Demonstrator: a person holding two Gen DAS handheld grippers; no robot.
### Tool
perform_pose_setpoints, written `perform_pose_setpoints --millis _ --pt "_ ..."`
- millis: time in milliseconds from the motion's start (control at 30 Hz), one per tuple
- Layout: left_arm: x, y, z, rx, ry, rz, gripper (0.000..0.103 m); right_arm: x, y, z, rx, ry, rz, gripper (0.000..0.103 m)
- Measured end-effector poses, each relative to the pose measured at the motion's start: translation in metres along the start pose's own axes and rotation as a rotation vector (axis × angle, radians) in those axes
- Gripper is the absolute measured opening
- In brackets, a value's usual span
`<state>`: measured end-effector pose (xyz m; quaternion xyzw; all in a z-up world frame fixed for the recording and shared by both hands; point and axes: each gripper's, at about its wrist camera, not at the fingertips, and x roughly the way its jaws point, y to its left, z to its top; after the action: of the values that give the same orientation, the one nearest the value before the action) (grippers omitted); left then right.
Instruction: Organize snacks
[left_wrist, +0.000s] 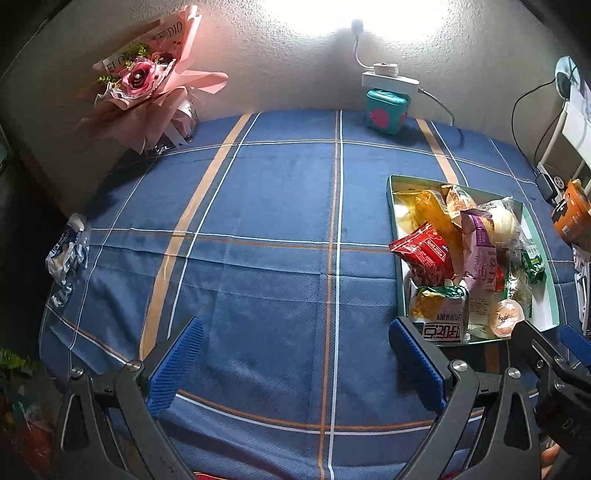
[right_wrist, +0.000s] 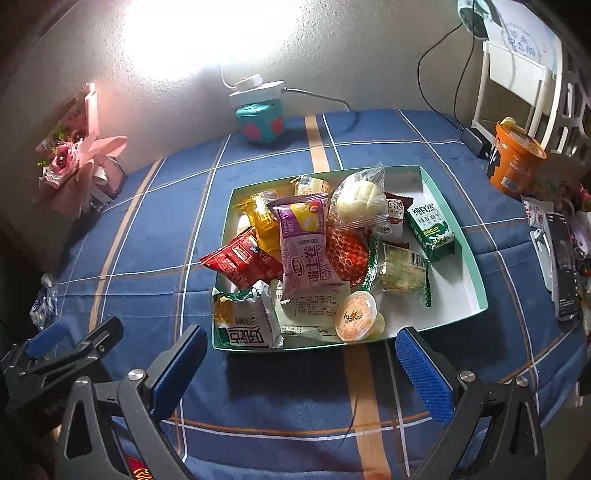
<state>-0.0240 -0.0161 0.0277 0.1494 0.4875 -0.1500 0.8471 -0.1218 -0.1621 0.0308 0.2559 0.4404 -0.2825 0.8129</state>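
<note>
A shallow teal-edged box (right_wrist: 476, 273) (left_wrist: 392, 218) on the blue plaid cloth holds several wrapped snacks: a red packet (right_wrist: 243, 264) (left_wrist: 423, 251), a purple packet (right_wrist: 304, 243) (left_wrist: 480, 247), a green biscuit carton (right_wrist: 430, 227), a bun in clear wrap (right_wrist: 356, 199) and an orange jelly cup (right_wrist: 356, 315) (left_wrist: 508, 317). A blue-and-white wrapper (left_wrist: 68, 251) (right_wrist: 44, 302) lies alone at the cloth's left edge. My left gripper (left_wrist: 295, 363) is open over bare cloth, left of the box. My right gripper (right_wrist: 303, 363) is open just before the box's near wall, holding nothing.
A pink bouquet (left_wrist: 147, 88) leans at the back left. A teal cube with a white power strip (left_wrist: 388, 107) sits against the wall, its cable trailing right. An orange cup (right_wrist: 515, 158), a phone (right_wrist: 563, 266) and a white rack (right_wrist: 517, 74) crowd the right side.
</note>
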Motion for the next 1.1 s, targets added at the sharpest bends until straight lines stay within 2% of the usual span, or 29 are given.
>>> perform_pose_setpoints --millis 733,1100 --pt "-0.003 0.003 0.006 0.003 -0.022 0.032 0.101 0.009 0.001 0.004 -0.029 0.007 0.008 0.103" --pt "-0.002 0.009 0.007 -0.016 -0.019 0.04 0.101 0.006 -0.012 0.008 -0.027 -0.016 -0.039 0.103"
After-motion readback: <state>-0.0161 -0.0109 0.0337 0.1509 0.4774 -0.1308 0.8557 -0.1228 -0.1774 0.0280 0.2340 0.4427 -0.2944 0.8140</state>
